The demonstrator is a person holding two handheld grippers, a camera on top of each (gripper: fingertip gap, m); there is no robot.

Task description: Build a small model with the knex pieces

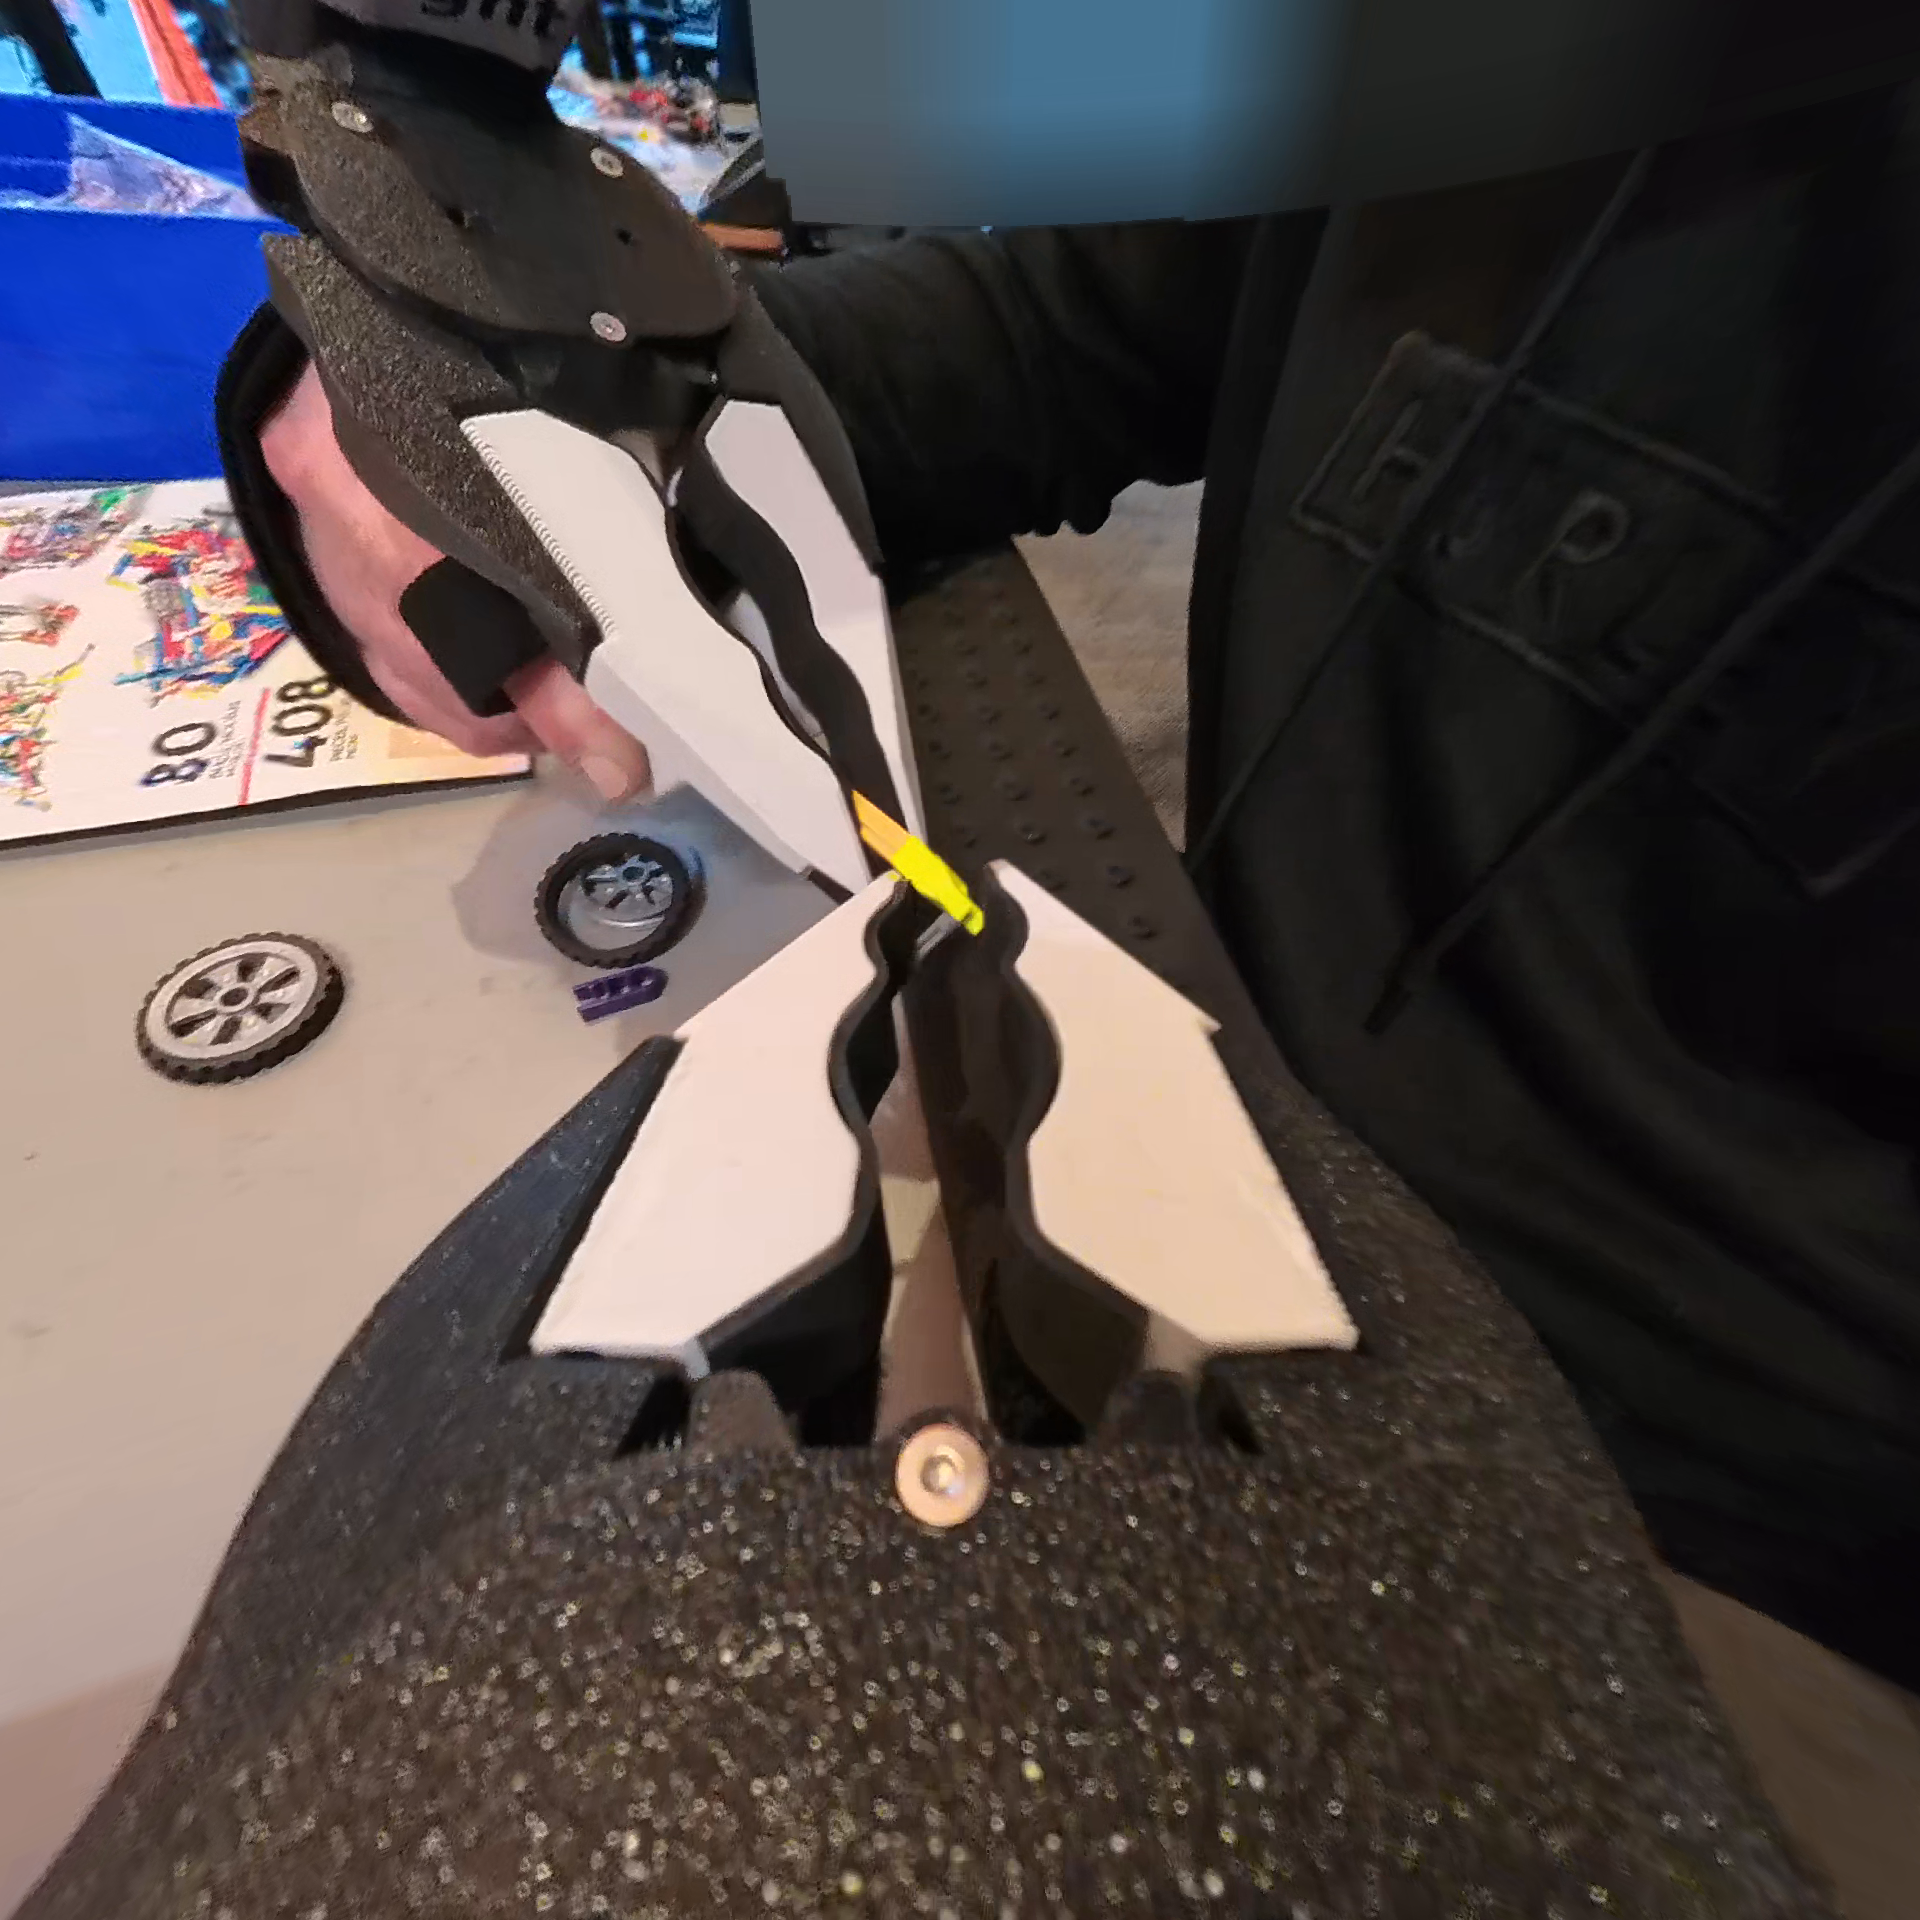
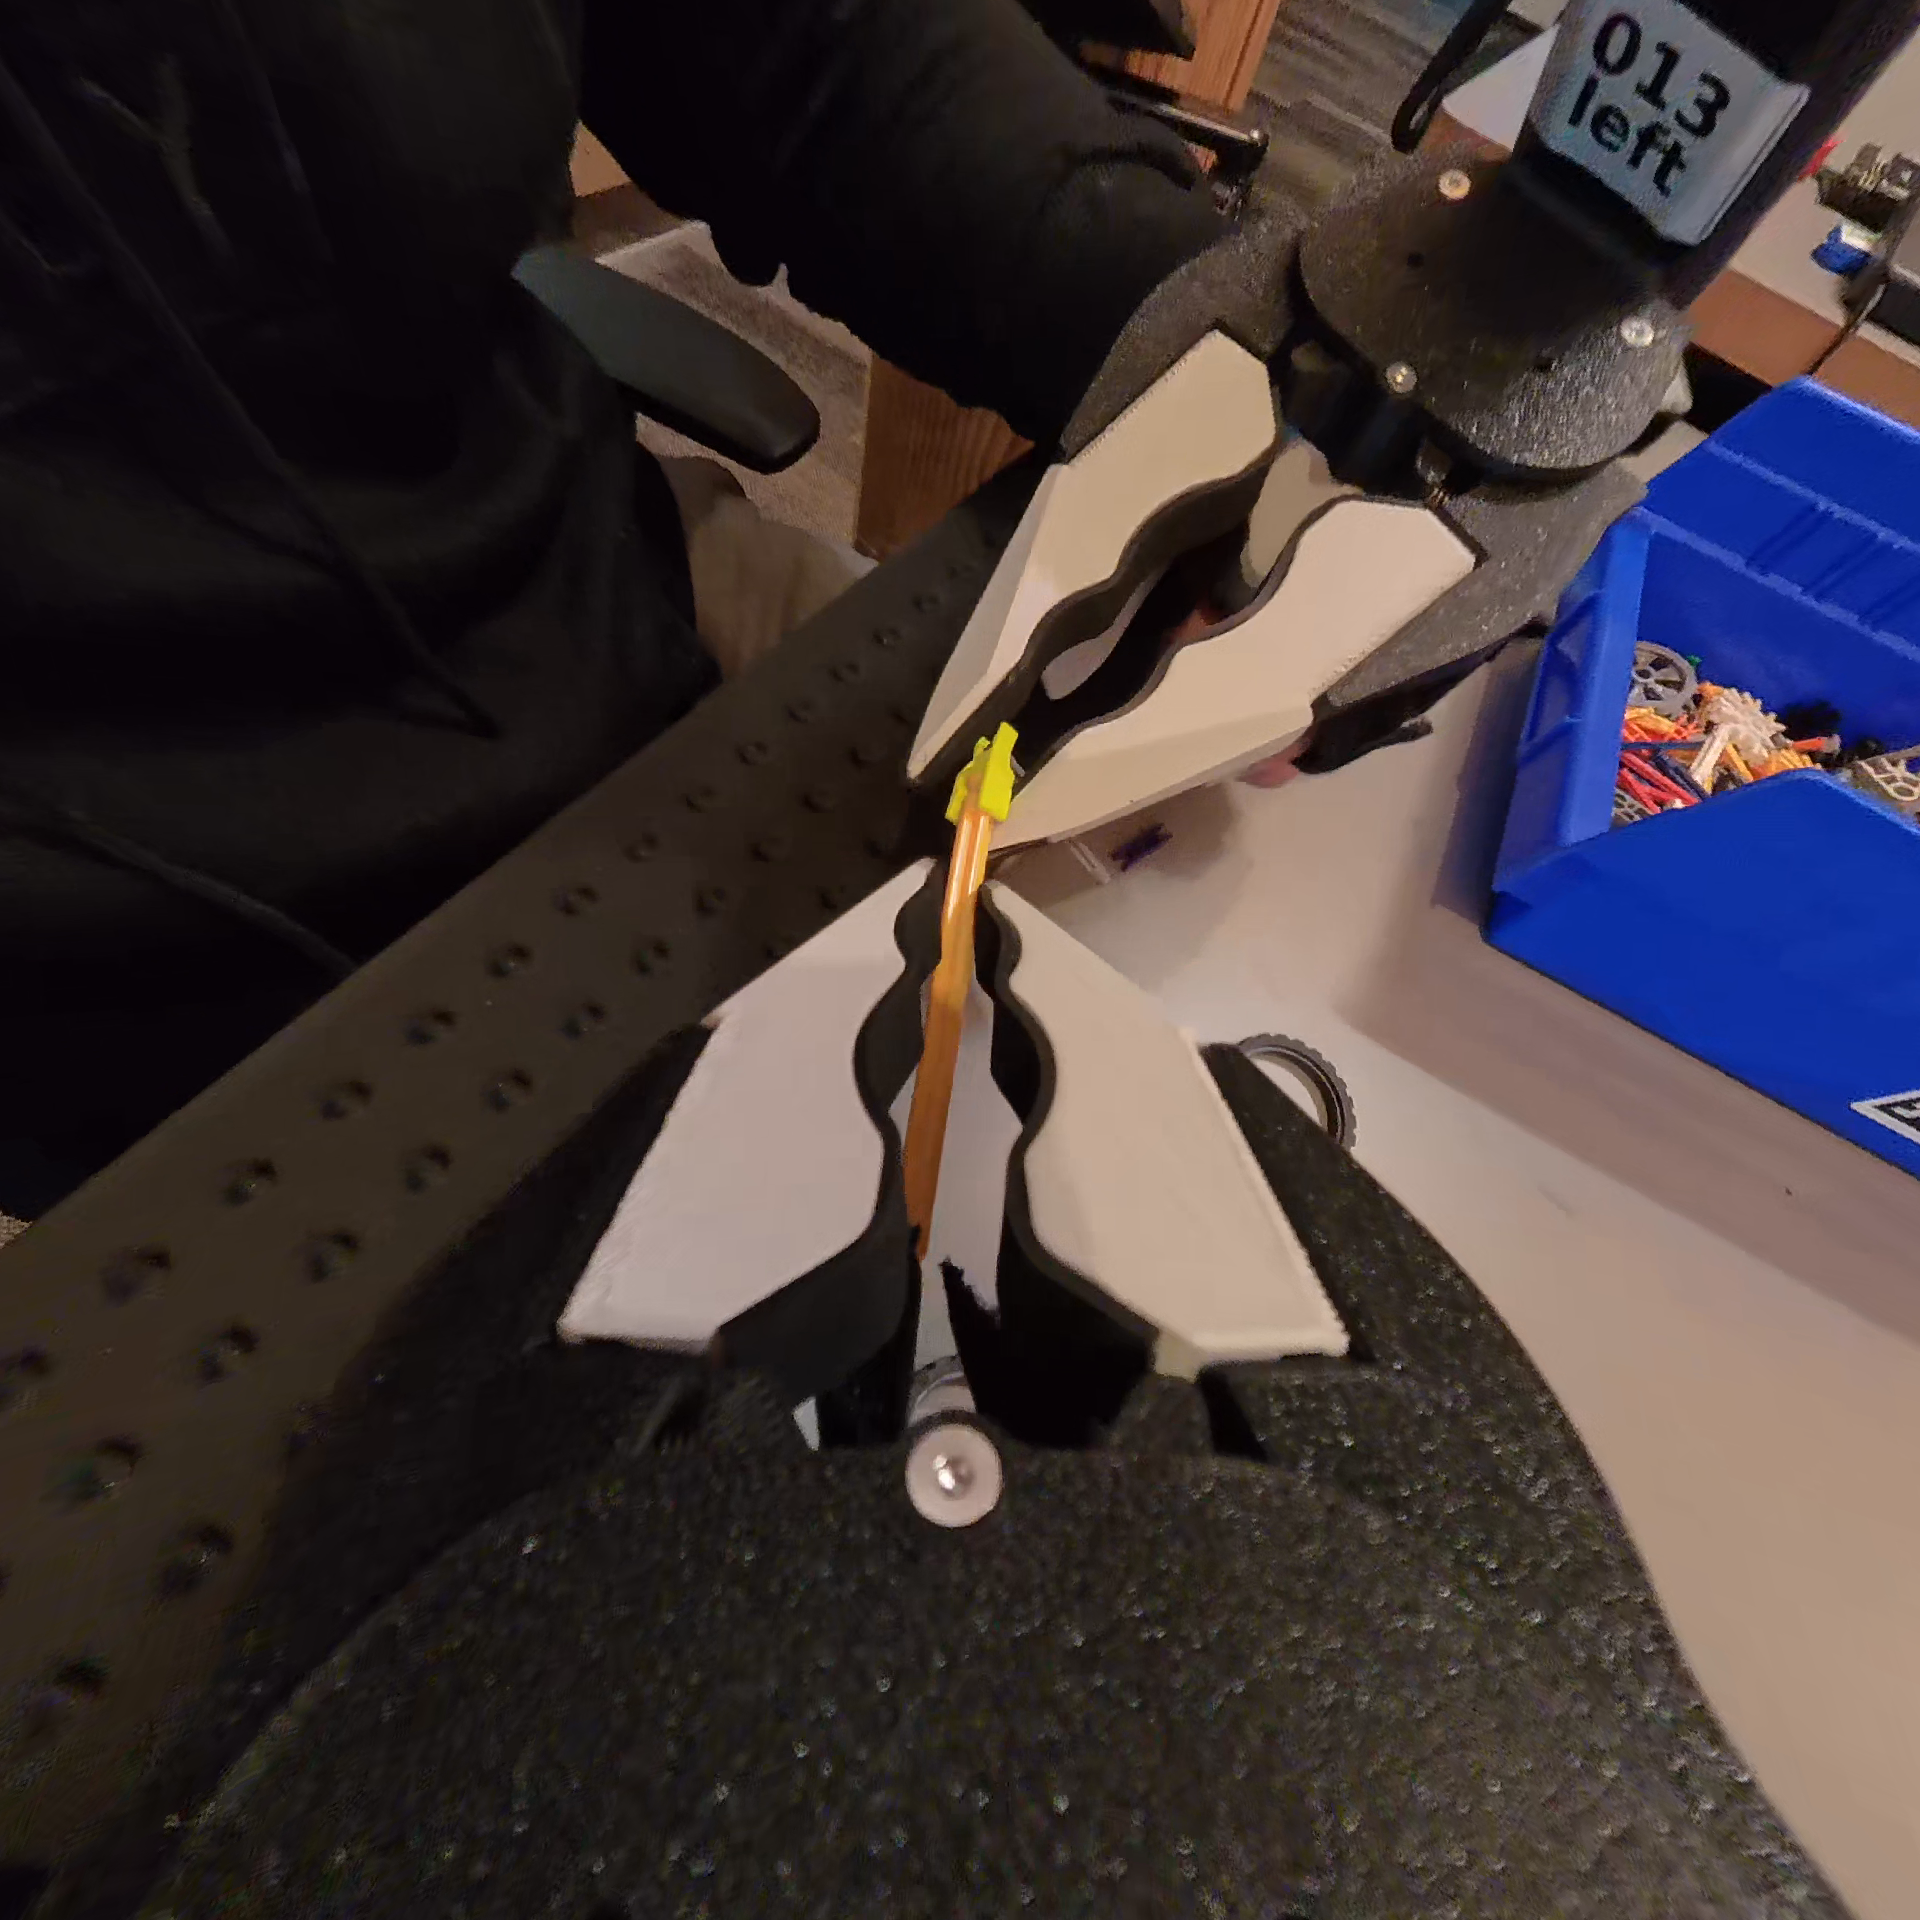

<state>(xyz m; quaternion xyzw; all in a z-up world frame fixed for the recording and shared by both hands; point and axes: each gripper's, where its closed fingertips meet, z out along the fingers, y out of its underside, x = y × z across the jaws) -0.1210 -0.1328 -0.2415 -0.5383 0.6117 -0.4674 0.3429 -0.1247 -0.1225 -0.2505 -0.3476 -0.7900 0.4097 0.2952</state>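
Between near fingertips: right hand-held gripper (image 2: 954,883) clamped on thin orange plastic rod (image 2: 940,1023). Rod's lime-yellow clip connector (image 2: 985,781) sits between tips of left hand-held gripper (image 1: 940,883), jaws nearly together; firm grip on it unclear. Rod's lower end hidden between pads. Beyond, on pale grey tabletop (image 1: 312,1195): two black-tyred toy wheels (image 1: 241,1006), small purple piece (image 1: 615,992), printed sheet (image 1: 156,644). Farther: blue plastic bin (image 2: 1714,831) of mixed rods; black perforated edge strip (image 2: 468,987).

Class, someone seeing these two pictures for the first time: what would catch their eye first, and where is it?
The bright yellow connector on an orange rod stands out, pinched between the right gripper and the left gripper, whose tips meet over the table edge. Next, two grey wheels lie on the pale table, and a blue bin of colourful parts sits beside them.
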